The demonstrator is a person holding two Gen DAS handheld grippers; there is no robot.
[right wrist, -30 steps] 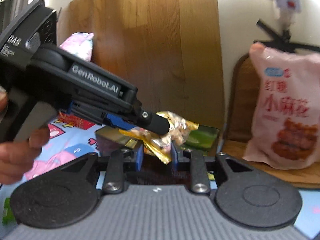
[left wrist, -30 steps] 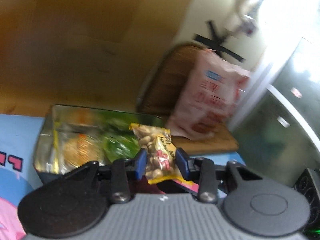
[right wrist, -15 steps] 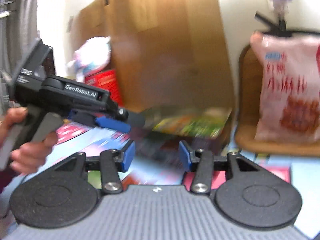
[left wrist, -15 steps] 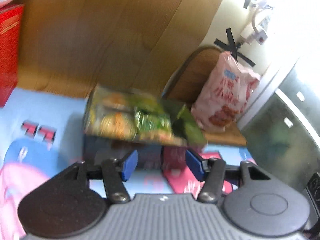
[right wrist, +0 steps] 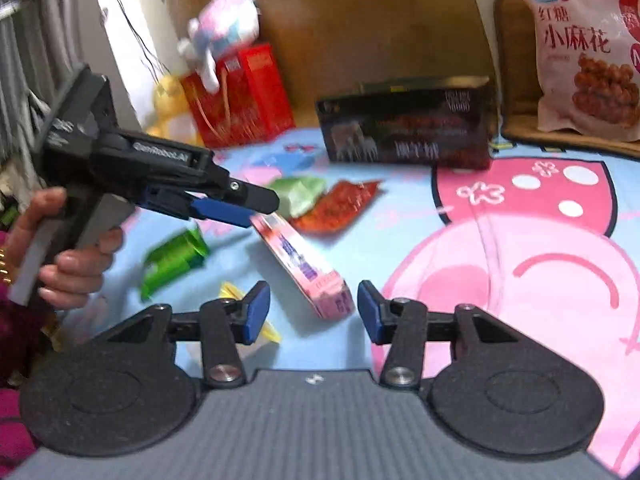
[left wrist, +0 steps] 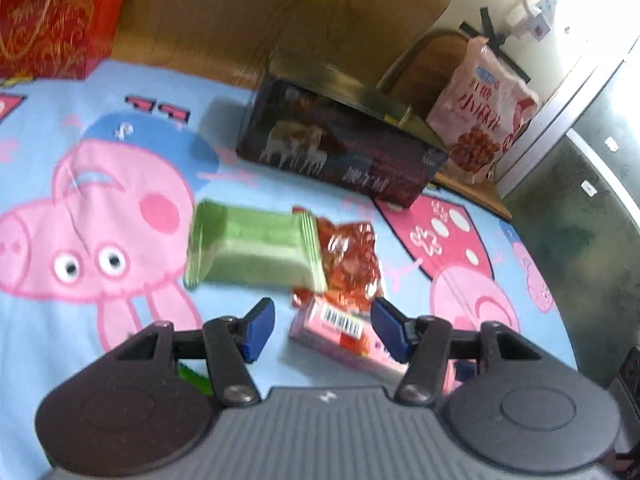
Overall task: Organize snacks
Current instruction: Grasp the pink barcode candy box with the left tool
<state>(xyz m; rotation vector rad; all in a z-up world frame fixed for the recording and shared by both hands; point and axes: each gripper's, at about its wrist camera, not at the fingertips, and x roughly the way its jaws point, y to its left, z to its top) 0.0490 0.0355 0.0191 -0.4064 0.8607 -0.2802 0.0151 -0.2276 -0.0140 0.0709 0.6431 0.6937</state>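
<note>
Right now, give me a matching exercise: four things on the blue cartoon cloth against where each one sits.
Things:
1. pink box
2. pale green packet
3. dark box
4. big pink bag

Places:
A. leaning on the chair back
B. between the left gripper's open fingers
C. far end of the cloth, by the wooden panel
D. overlapping a red wrapper

Pairs: 1-B, 2-D, 3-C, 4-A

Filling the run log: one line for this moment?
left gripper: closing, empty, over pink box | right gripper: closing, empty | dark box: untouched
</note>
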